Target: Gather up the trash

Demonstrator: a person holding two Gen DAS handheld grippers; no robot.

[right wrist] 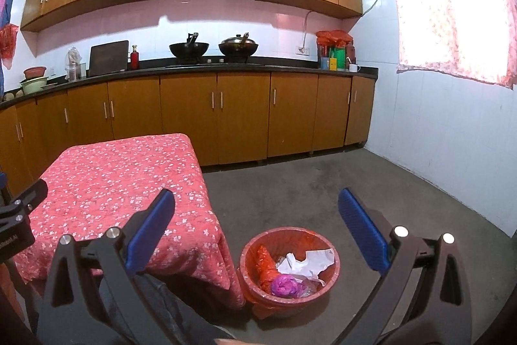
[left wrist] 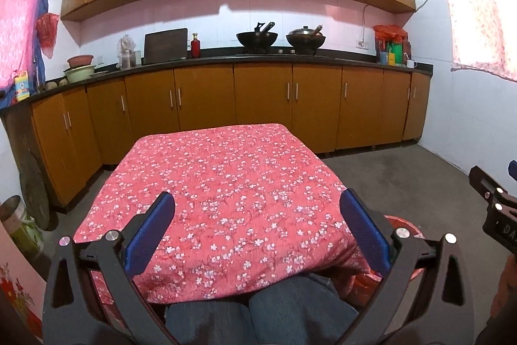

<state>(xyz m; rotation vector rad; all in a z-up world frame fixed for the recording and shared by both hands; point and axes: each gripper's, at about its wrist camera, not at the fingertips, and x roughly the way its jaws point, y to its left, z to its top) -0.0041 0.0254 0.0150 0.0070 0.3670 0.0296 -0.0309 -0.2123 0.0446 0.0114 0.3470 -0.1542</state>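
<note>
A red waste bin [right wrist: 255, 251] with a red liner stands on the floor to the right of the table. It holds crumpled white paper [right wrist: 310, 261], a purple bag [right wrist: 282, 285] and a red wrapper [right wrist: 266, 267]. My right gripper [right wrist: 257, 209] is open and empty, held above the bin. My left gripper [left wrist: 258, 209] is open and empty over the near half of the table [left wrist: 226, 183], which has a pink floral cloth. The bin's rim [left wrist: 404, 223] peeks out behind the left gripper's right finger. The right gripper's body [left wrist: 494, 209] shows at the right edge.
Wooden kitchen cabinets [right wrist: 242, 115] and a dark counter [right wrist: 194, 68] with two woks run along the far wall. The grey floor [right wrist: 323, 183] lies right of the table. A bucket [left wrist: 19, 225] stands on the floor at the left. My knees [left wrist: 258, 312] are under the table's near edge.
</note>
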